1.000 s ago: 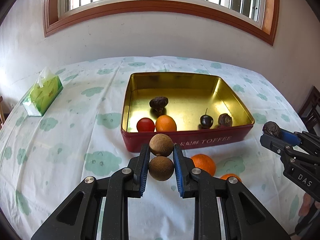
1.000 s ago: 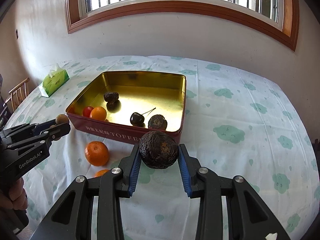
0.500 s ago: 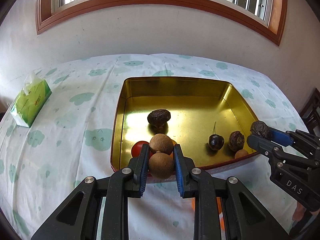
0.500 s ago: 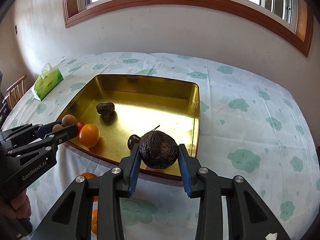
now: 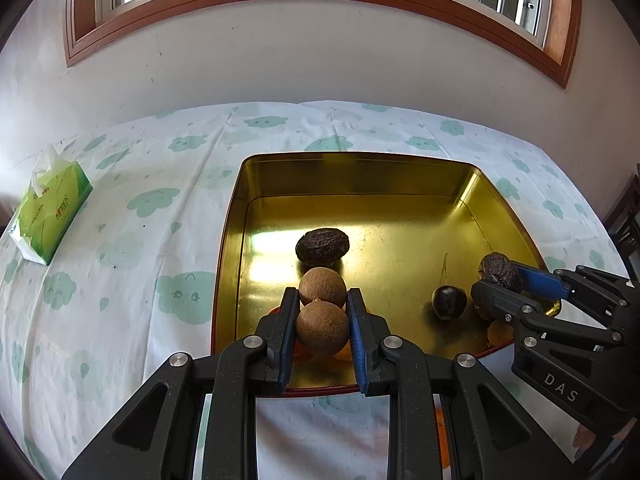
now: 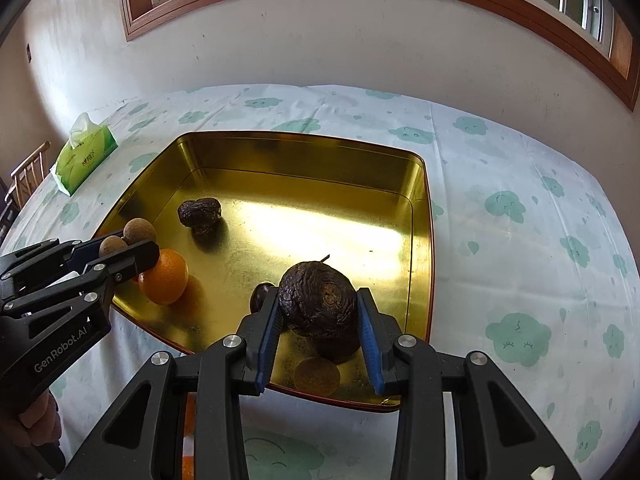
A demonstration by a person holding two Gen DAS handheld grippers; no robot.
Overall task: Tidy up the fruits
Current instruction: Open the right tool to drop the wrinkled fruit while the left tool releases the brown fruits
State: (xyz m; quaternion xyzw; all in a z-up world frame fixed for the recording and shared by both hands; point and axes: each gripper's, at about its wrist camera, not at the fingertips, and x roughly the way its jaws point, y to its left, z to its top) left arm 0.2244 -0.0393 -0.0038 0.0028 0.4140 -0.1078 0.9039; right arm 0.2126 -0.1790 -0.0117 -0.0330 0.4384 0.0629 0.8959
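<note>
Cloud-print tablecloth [image 5: 120,248] under a window, tissue pack [image 5: 48,212] off left. Left gripper [image 5: 322,312] clamped on two longans [image 5: 322,316], right gripper [image 6: 320,316] on wrinkled passionfruit [image 6: 318,304]; both now moved over the gold tin [image 6: 420,216].

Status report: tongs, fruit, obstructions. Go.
Left tongs shut on two brown longans. Right tongs shut on wrinkled dark fruit. Both over gold tin. Orange, cherry underneath.

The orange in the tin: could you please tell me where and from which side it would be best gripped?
Grip the orange across its widest middle, coming from above. It is round and smooth, so any lower or higher hold would likely slip. The tin's near wall stands close beside it, and the left gripper hangs over it, so a sideways approach looks blocked.
</note>
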